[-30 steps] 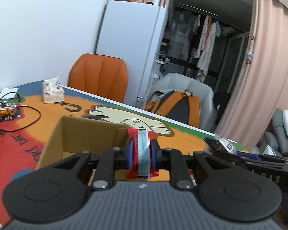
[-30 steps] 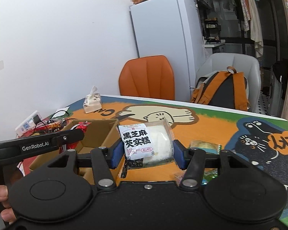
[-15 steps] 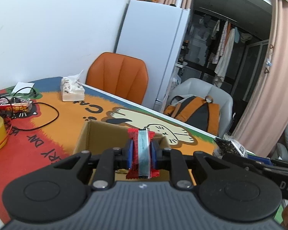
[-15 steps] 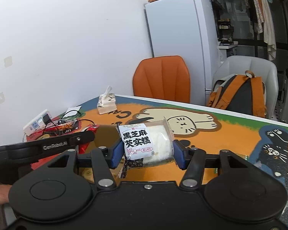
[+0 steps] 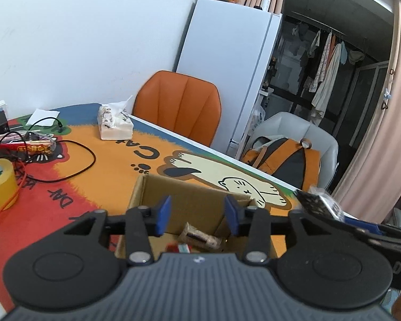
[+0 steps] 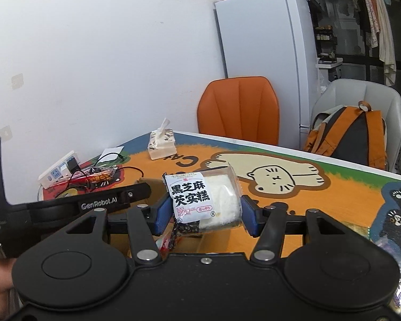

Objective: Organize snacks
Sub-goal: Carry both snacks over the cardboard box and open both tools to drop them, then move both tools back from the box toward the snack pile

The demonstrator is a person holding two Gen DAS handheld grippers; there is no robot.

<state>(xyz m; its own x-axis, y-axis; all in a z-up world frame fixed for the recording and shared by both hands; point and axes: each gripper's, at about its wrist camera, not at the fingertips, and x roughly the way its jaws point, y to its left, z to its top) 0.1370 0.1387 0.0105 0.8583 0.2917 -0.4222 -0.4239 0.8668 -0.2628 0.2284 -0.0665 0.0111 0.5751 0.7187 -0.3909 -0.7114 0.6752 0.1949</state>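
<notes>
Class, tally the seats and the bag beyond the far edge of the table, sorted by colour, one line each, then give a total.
Orange chair: 1
Grey chair: 1
Orange-and-black backpack, resting on the grey chair: 1
Total: 3

Cardboard box (image 5: 189, 190) open-topped; snacks (image 5: 200, 238) line its floor.
</notes>
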